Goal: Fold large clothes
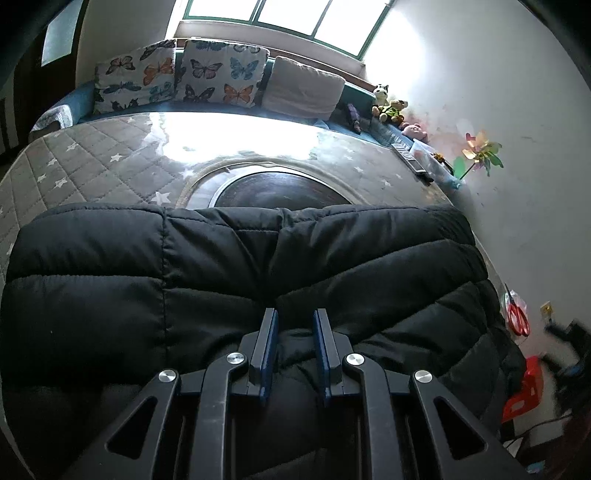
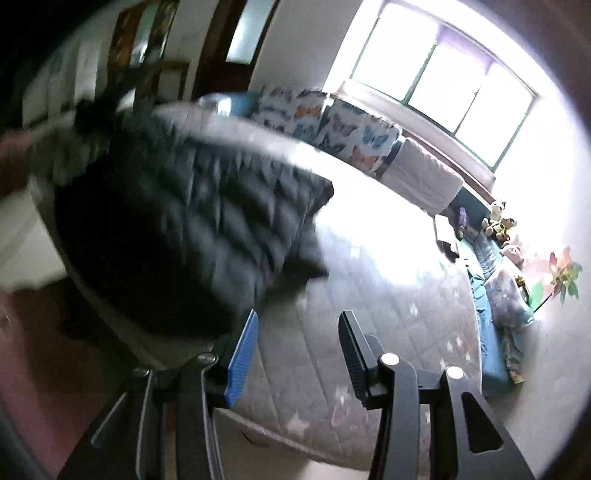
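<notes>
black puffer jacket (image 1: pixel 236 266) on quilted bed (image 1: pixel 92 162), left gripper (image 1: pixel 295 325) pinching it

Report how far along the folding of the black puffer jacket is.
Done: the black puffer jacket lies on the quilted bed, apparently doubled over already. In hand: the left gripper pinches a fold of it; the right gripper is open and empty. Left: any further folds and letting go.

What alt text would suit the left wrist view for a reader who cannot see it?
The left gripper pinches a fold of a black quilted puffer jacket lying on a grey star-patterned quilted mattress. Behind it, two butterfly-print cushions and a beige cushion line a bright window.
</notes>
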`<state>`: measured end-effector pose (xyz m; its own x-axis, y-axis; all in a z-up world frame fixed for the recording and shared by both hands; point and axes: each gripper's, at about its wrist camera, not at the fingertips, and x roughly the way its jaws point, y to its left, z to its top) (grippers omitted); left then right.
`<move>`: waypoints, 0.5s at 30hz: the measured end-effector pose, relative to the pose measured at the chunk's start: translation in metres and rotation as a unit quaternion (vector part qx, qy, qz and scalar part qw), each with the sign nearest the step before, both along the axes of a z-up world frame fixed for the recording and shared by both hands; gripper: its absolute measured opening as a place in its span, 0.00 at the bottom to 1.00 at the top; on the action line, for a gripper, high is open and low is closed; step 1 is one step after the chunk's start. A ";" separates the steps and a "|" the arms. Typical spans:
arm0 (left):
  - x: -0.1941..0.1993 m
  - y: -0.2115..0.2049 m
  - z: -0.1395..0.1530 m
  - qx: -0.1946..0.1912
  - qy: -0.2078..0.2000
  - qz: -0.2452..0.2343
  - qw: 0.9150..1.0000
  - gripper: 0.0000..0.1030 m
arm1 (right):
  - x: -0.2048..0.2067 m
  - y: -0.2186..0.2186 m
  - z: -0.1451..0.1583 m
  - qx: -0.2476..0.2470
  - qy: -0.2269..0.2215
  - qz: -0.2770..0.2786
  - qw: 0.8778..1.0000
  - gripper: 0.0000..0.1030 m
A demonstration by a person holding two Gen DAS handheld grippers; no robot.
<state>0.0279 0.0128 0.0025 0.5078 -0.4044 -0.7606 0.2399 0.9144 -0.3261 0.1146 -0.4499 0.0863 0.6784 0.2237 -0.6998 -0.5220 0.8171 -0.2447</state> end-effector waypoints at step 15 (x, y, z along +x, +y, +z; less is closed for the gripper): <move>-0.024 0.008 -0.001 -0.013 -0.006 -0.016 1.000 0.21 | 0.151 0.173 0.013 0.085 0.076 0.054 0.992 0.48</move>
<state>0.0036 0.0206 0.0015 0.5034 -0.4400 -0.7436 0.2732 0.8975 -0.3461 0.2656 -0.2765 0.0989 0.5328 0.4136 -0.7383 -0.6295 0.7768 -0.0192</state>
